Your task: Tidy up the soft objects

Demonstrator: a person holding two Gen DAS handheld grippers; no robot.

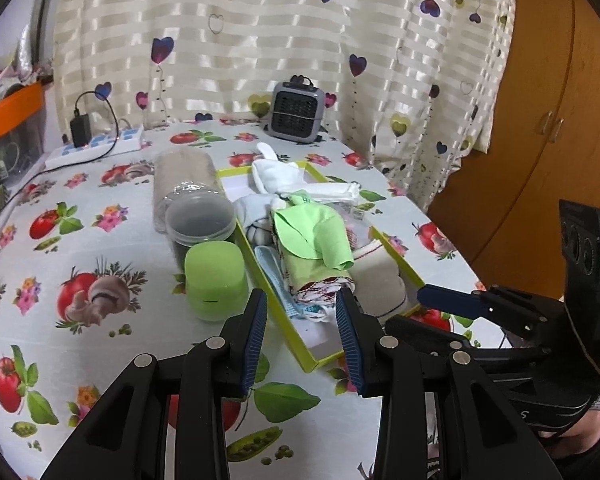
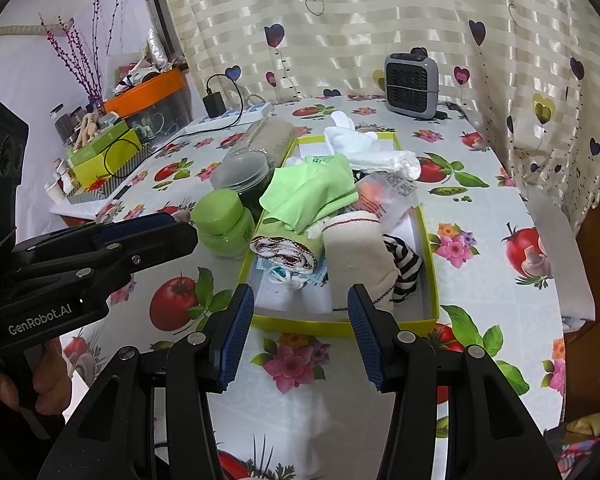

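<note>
A yellow-green tray [image 1: 320, 360] [image 2: 320, 326] lies on the fruit-print tablecloth, filled with soft things. In it are a light green cloth [image 1: 316, 236] [image 2: 312, 192], a rolled green towel with a patterned edge [image 1: 320, 284] [image 2: 284, 248], a beige roll [image 1: 380, 284] [image 2: 356, 252], white cloth [image 1: 276, 176] [image 2: 364, 148], a striped sock [image 2: 404, 268] and a blue face mask [image 1: 280, 280] [image 2: 288, 276]. My left gripper [image 1: 301, 296] [image 2: 184, 228] hovers open before the tray's near left corner. My right gripper [image 2: 301, 296] [image 1: 412, 310] stands open at the tray's near end. Neither holds anything.
A green-lidded jar [image 1: 216, 280] [image 2: 224, 220] and a clear jar [image 1: 196, 208] [image 2: 252, 152] on its side sit left of the tray. A grey heater [image 1: 296, 112] [image 2: 410, 80] stands at the back by the curtain. A power strip [image 1: 96, 144] lies back left; a wooden cupboard [image 1: 540, 120] is right.
</note>
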